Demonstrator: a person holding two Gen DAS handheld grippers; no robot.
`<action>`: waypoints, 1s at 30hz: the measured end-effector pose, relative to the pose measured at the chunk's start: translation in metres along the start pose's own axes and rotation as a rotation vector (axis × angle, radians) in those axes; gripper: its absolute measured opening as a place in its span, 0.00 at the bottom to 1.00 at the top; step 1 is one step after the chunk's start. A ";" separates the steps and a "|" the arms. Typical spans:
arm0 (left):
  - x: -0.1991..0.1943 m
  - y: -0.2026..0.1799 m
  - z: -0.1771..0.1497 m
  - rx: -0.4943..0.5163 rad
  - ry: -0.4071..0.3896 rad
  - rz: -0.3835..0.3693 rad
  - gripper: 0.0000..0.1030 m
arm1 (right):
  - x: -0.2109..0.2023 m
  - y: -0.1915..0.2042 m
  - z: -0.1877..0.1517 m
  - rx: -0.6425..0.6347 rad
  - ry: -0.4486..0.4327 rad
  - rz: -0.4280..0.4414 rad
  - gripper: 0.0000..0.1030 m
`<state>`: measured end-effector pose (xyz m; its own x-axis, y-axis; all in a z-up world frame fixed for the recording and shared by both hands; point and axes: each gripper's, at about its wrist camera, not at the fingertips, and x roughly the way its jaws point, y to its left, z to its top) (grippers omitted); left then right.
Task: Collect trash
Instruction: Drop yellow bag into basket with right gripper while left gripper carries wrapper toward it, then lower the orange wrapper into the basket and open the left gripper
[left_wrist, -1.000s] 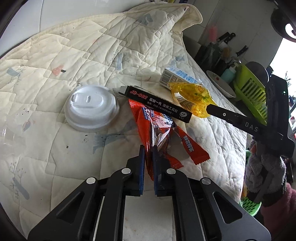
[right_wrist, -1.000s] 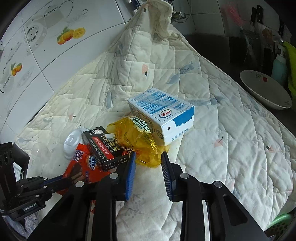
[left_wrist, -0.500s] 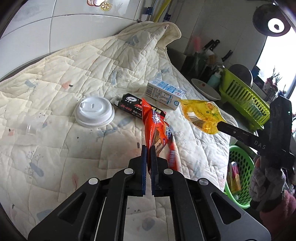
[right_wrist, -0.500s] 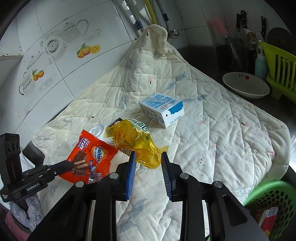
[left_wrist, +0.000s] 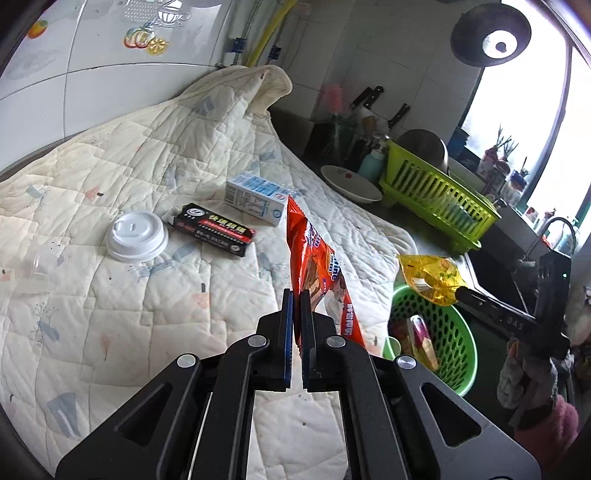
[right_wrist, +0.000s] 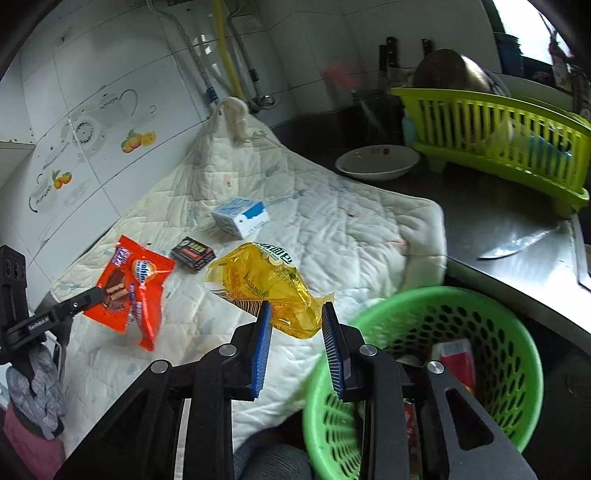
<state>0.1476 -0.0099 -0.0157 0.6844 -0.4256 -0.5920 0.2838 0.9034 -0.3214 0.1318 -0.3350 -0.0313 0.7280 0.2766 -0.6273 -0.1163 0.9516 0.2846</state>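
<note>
My left gripper (left_wrist: 296, 295) is shut on a red snack wrapper (left_wrist: 314, 258) and holds it in the air above the quilt's right edge; the wrapper also shows in the right wrist view (right_wrist: 129, 284). My right gripper (right_wrist: 295, 310) grips a yellow plastic bag (right_wrist: 266, 280), its jaws a bag's width apart, just left of the green trash basket (right_wrist: 517, 332). In the left wrist view the bag (left_wrist: 430, 275) hangs over the basket (left_wrist: 454, 332). A milk carton (left_wrist: 255, 197), a black box (left_wrist: 214, 230) and a white cup lid (left_wrist: 135, 236) lie on the quilt.
The cream quilt (left_wrist: 110, 177) covers the counter. A white bowl (right_wrist: 376, 162), a lime dish rack (right_wrist: 498, 136) and knives stand at the back right. A knife (right_wrist: 517, 247) lies on the steel counter. The basket holds some trash.
Both grippers have lifted their wrappers off the quilt and carried them right, toward the green basket. The yellow bag now hangs by the basket's rim.
</note>
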 end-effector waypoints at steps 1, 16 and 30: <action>0.001 -0.006 0.000 0.007 0.001 -0.010 0.02 | -0.005 -0.009 -0.004 0.008 -0.002 -0.029 0.26; 0.020 -0.096 -0.003 0.143 0.044 -0.148 0.02 | -0.034 -0.080 -0.050 0.146 0.000 -0.176 0.38; 0.068 -0.172 -0.027 0.255 0.150 -0.221 0.02 | -0.086 -0.093 -0.069 0.183 -0.084 -0.192 0.55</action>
<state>0.1271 -0.1956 -0.0205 0.4870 -0.5974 -0.6371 0.5846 0.7649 -0.2705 0.0335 -0.4375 -0.0543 0.7791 0.0745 -0.6224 0.1474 0.9433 0.2975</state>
